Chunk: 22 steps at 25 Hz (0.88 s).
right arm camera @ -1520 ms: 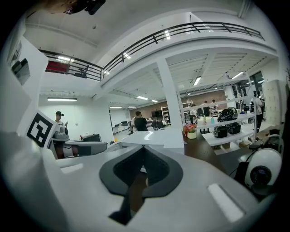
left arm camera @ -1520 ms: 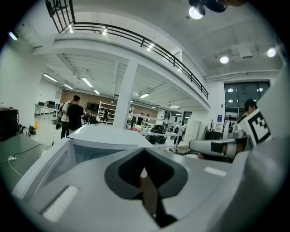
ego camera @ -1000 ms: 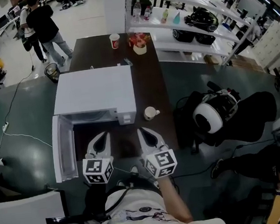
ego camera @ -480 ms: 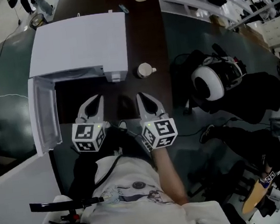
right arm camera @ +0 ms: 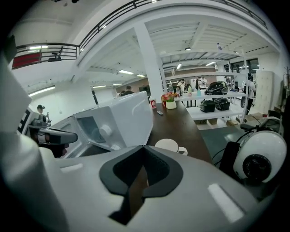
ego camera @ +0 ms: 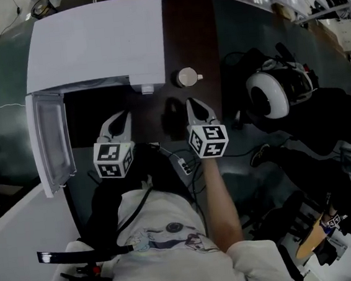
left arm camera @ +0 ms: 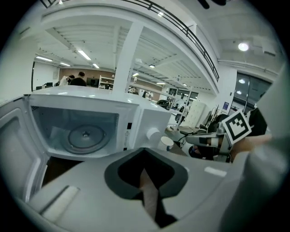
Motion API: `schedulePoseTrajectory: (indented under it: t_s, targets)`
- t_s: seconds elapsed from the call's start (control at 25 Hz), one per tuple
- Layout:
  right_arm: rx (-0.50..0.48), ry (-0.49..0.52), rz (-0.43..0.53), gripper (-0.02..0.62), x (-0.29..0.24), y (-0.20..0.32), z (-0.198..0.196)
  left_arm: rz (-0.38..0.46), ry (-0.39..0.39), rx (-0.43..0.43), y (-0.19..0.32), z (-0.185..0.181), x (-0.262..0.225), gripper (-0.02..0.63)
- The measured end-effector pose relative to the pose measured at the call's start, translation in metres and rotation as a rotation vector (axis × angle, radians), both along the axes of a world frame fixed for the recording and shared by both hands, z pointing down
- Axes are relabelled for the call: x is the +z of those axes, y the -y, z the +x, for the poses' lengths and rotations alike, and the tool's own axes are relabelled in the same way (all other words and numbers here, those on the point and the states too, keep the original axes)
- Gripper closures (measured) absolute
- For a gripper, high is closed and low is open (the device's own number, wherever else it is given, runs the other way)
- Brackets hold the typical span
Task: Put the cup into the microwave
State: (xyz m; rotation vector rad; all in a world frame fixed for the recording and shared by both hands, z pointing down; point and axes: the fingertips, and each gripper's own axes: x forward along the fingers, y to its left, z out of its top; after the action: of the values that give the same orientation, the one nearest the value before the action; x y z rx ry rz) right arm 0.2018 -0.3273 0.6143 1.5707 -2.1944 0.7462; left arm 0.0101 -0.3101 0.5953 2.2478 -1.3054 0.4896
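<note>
the cup (ego camera: pixel 187 77) is seen upright on the dark table (ego camera: pixel 192 29), just beside the microwave (ego camera: pixel 100 45) on its control-panel side. its handle is turned away from the microwave. the door (ego camera: pixel 51 143) of the microwave is swung fully open, and nothing is placed on the glass plate (left arm camera: pixel 85 135) inside. the right gripper (ego camera: pixel 195 105) is held in front of the microwave's control-panel corner. its jaws are pressed together with nothing between them, and the cup lies straight ahead of them, a little further on. the left gripper (ego camera: pixel 118 119) is kept before the microwave's open cavity, its jaws also together and empty. the right gripper is judged to be the nearer one. its jaws must be opened before the cup can be taken.
</note>
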Motion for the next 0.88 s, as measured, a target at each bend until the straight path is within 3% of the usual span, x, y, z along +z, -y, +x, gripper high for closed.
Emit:
schedulePoseTrajectory:
  t_s: [0.44,0.56,0.76,0.88]
  targets:
    - [0.012,-0.032,-0.109,0.558,0.048,0.016,0.017,-0.110,0.034,-0.003,0.008,-0.002,0.046,0.607]
    - [0.023,-0.041,-0.144,0.503,0.063,0.020,0.021,-0.142,0.041,0.000,0.008,-0.001,0.058,0.607]
    - [0.040,-0.063,-0.185,0.338,0.083,0.035,0.029,-0.183,0.039,0.013,0.004,0.003,0.069,0.607]
    - [0.047,-0.064,-0.195,0.291,0.092,0.048,0.030,-0.195,0.043,0.014,0.001,0.002,0.072,0.607]
